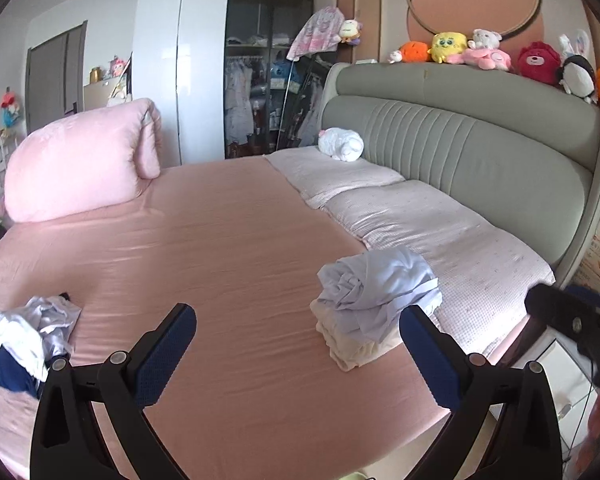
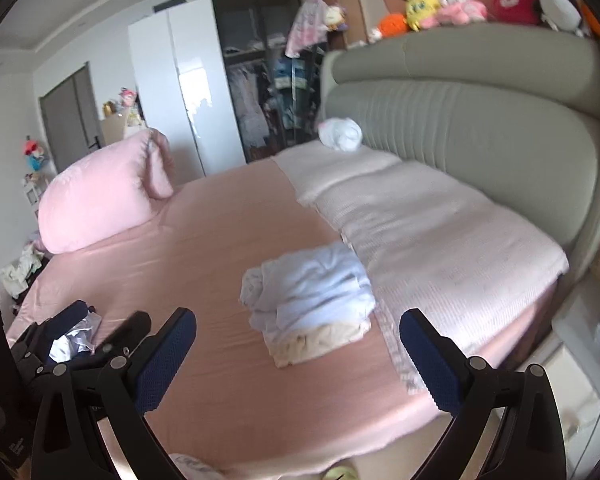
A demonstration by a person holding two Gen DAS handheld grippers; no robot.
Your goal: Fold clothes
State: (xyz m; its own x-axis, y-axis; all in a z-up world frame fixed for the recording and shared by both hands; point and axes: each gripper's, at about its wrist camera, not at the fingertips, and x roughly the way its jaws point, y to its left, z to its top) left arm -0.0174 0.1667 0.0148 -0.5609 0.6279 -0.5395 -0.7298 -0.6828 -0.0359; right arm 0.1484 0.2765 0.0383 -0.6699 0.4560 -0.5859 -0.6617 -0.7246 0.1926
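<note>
Left gripper (image 1: 298, 354): fingers spread wide, nothing between the blue pads (image 1: 168, 354); hovers above the bed's near edge.
Right gripper (image 2: 298, 354): fingers spread wide, empty; also above the near edge. In the left view it shows as a dark body at 3 o'clock.
Bed (image 1: 220, 240): pink sheet, mostly bare in the middle.
Folded stack (image 1: 374, 306): on the sheet at about 2 o'clock from the left gripper, just beside the pale quilted pad (image 1: 440, 236). Light blue garment, loosely rolled and rumpled, on top; cream folded pieces beneath. In the right view (image 2: 308, 300) it lies at 12 o'clock, ahead of the fingers, apart from them.
Unfolded pile (image 1: 24, 336): white, pale lilac and navy clothes in a heap at 9 o'clock, at the bed's left edge, near the left finger but not touching.
Pillow (image 1: 80, 164): big pink one, propped at 10 o'clock on the far left of the bed.
White bundle (image 1: 340, 145): on the pad at 12 o'clock, against the grey headboard (image 1: 480, 152).
Wardrobe (image 1: 268, 72): dark open section holds hanging clothes and shelved items; detail too small to tell. White doors beside it are shut.
Headboard top: row of plush toys (image 1: 488, 54).
</note>
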